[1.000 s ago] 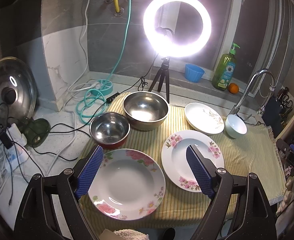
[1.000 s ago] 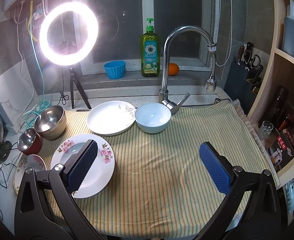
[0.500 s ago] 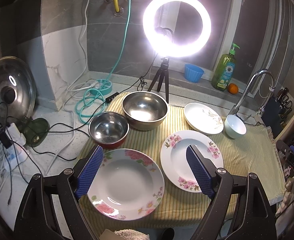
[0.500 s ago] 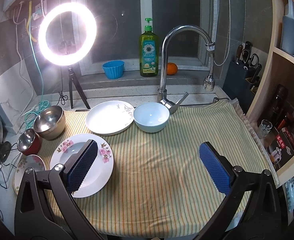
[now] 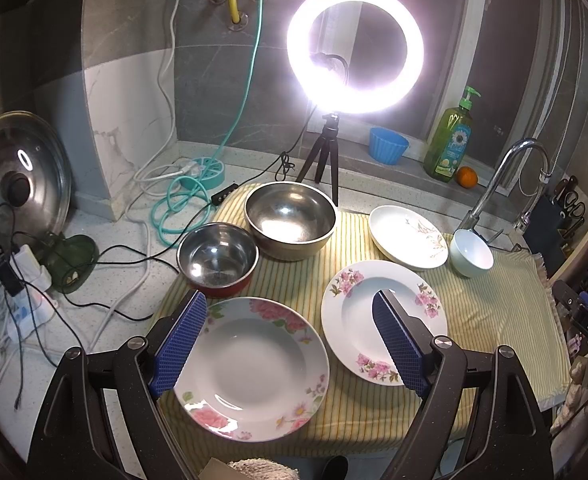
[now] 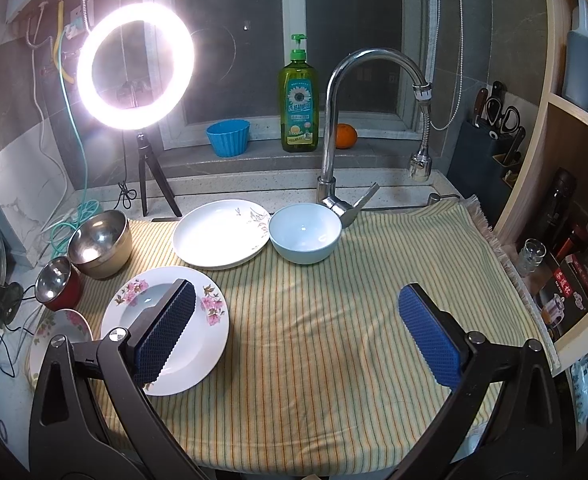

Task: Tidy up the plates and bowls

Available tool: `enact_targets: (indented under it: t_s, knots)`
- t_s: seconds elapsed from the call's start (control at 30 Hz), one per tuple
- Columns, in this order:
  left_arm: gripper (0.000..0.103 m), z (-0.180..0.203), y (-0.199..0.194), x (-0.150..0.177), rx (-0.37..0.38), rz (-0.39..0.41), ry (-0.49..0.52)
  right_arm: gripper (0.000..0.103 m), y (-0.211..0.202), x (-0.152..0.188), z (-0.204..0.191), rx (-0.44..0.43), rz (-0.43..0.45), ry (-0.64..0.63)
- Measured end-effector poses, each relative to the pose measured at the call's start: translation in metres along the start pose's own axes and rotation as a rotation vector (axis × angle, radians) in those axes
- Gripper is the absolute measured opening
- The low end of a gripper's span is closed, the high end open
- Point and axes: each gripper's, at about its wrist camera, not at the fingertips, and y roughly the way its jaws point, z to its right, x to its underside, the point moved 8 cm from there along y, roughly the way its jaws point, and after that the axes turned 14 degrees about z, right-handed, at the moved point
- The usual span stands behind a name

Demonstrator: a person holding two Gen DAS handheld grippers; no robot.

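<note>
On a striped cloth (image 5: 501, 304) lie three plates and three bowls. A rose-patterned plate (image 5: 254, 368) sits nearest, under my open left gripper (image 5: 290, 320). Right of it lies a plate with pink blossoms (image 5: 357, 312) (image 6: 198, 344), partly behind the gripper's right pad. Behind them stand a small steel bowl with a red outside (image 5: 216, 258) (image 6: 56, 282), a larger steel bowl (image 5: 290, 218) (image 6: 100, 242), a white plate with a sprig pattern (image 5: 405, 236) (image 6: 218, 234) and a pale blue bowl (image 5: 471, 254) (image 6: 303, 232). My right gripper (image 6: 294, 308) hangs open over bare cloth (image 6: 313, 340), holding nothing.
A lit ring light on a tripod (image 5: 355, 48) stands behind the bowls. A tap (image 6: 333, 128) rises behind the pale bowl. Soap bottle (image 6: 298, 100), blue cup (image 6: 228, 136) and orange (image 6: 345, 136) sit on the sill. Cables (image 5: 94, 256) and a pot lid (image 5: 14, 184) crowd the left counter; shelves (image 6: 565, 216) at right.
Both views have shifted only slightly; the dishes stay where they were and both grippers remain open.
</note>
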Motion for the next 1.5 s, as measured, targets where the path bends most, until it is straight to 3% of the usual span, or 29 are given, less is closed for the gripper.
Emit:
enact_targets:
  t_s: [1.07, 1.27, 1.4, 1.5]
  knots:
    - [0.086, 0.004, 0.002, 0.001, 0.002, -0.006, -0.002, 0.103, 0.009, 0.007, 0.001, 0.002, -0.020, 0.003]
    - [0.086, 0.009, 0.021, 0.011, 0.034, -0.063, -0.017, 0.103, 0.024, 0.014, 0.005, -0.007, -0.053, 0.018]
    - [0.085, 0.014, 0.038, 0.020, 0.059, -0.109, -0.014, 0.103, 0.034, 0.024, 0.003, -0.070, -0.086, 0.023]
    - [0.080, 0.021, 0.052, 0.029, 0.102, -0.155, -0.012, 0.103, 0.044, 0.034, -0.003, -0.126, -0.127, 0.036]
